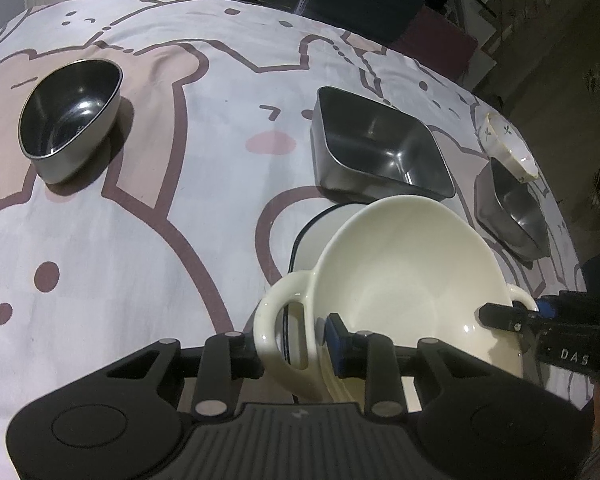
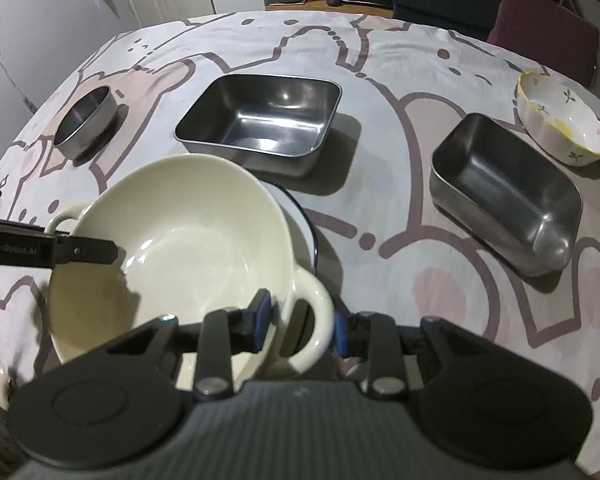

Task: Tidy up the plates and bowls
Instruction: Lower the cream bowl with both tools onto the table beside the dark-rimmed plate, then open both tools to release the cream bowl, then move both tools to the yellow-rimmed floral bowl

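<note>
Cream bowl (image 1: 400,280): two loop handles, held tilted over a white plate with a dark rim (image 2: 306,224), near the table's front edge.
Left hand-held gripper (image 1: 290,338): clenched on the bowl's left handle, one blue pad inside the bowl wall, the other finger outside the loop.
Right hand-held gripper (image 2: 300,322): grasping the bowl's right handle, blue pads either side of the loop.
Table (image 1: 188,184): covered by a cartoon-print cloth.
Round steel bowl (image 1: 70,116): far left, well apart from the rest, with bare cloth all round it.
Large steel tray (image 2: 260,120): just behind the plate, near the middle.
Small steel tray (image 2: 508,196): right of centre, bare cloth between it and the plate.
Floral bowl (image 2: 560,120): close to the table's right edge, just behind the small tray.
</note>
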Tool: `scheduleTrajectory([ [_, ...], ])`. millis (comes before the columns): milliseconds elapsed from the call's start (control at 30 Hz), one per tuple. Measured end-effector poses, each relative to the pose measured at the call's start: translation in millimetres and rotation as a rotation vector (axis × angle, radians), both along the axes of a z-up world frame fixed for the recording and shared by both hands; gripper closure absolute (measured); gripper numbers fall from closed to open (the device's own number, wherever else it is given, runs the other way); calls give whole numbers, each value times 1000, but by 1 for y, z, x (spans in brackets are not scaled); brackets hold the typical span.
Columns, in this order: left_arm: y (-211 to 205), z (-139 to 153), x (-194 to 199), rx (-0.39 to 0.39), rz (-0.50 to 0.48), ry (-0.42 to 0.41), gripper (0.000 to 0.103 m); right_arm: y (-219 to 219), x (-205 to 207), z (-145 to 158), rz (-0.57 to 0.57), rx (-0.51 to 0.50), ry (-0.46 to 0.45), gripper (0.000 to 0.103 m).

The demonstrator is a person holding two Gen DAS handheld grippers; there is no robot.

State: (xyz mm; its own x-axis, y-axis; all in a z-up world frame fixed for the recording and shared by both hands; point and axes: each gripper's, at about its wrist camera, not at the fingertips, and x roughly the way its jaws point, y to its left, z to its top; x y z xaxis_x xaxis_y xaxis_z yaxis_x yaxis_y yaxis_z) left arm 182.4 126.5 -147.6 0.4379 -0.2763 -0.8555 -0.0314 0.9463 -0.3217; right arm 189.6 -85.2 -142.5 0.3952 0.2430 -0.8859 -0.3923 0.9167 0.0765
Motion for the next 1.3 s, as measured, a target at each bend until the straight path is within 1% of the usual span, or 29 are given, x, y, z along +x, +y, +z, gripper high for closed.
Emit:
scheduleTrajectory([
  [100, -3, 2, 1, 32, -19, 0, 67, -5, 2, -1, -19, 34, 12, 68],
  [133, -4, 3, 1, 46, -29, -3, 67, -7, 3, -2, -28, 52, 17, 67],
  [167, -6, 3, 1, 60, -38, -6, 65, -10, 4, -3, -48, 68, 21, 64],
  [233, -9, 6, 0, 93, -54, -14, 60, -15, 7, -6, -76, 87, 29, 50],
  [267, -10, 8, 0, 99, -61, -19, 50, -17, 8, -7, -85, 87, 36, 46],
  [300, -11, 10, 0, 103, -65, -25, 37, -18, 9, -9, -89, 88, 44, 40],
  [333, -12, 13, -1, 105, -67, -35, 31, -19, 9, -10, -87, 96, 56, 30],
  [367, -14, 17, -2, 105, -71, -48, 22, -20, 9, -11, -83, 105, 69, 25],
  [400, -16, 22, -2, 107, -73, -64, 18, -20, 8, -11, -77, 108, 76, 18],
  [433, -18, 27, -3, 110, -72, -76, 15, -20, 6, -10, -67, 111, 72, 13],
  [467, -20, 31, -2, 115, -72, -82, 9, -20, 4, -8, -55, 115, 65, 10],
  [500, -22, 35, -2, 123, -69, -92, 4, -20, 2, -5, -45, 117, 55, 3],
  [533, -25, 41, -1, 130, -62, -107, 3, -20, -1, 0, -38, 120, 37, 0],
  [600, -31, 52, -1, 137, -57, -141, 0, -24, -5, 9, -37, 126, -3, 0],
  [700, -44, 69, 3, 122, -63, -191, 0, -34, -7, 26, -44, 131, -64, 0],
  [767, -55, 79, 9, 119, -66, -228, 0, -45, -8, 40, -60, 126, -132, 0],
  [867, -78, 90, 22, 149, -81, -281, 0, -68, -3, 60, -111, 126, -217, 0],
  [933, -94, 93, 34, 155, -89, -297, 0, -87, 4, 72, -149, 132, -267, 0],
  [1033, -119, 96, 54, 139, -102, -304, 0, -116, 17, 84, -204, 140, -315, 0],
  [1167, -162, 98, 84, 103, -120, -331, 0, -155, 44, 91, -282, 129, -359, 0],
  [1300, -209, 95, 116, 106, -141, -354, 0, -190, 68, 90, -350, 136, -383, 0],
])
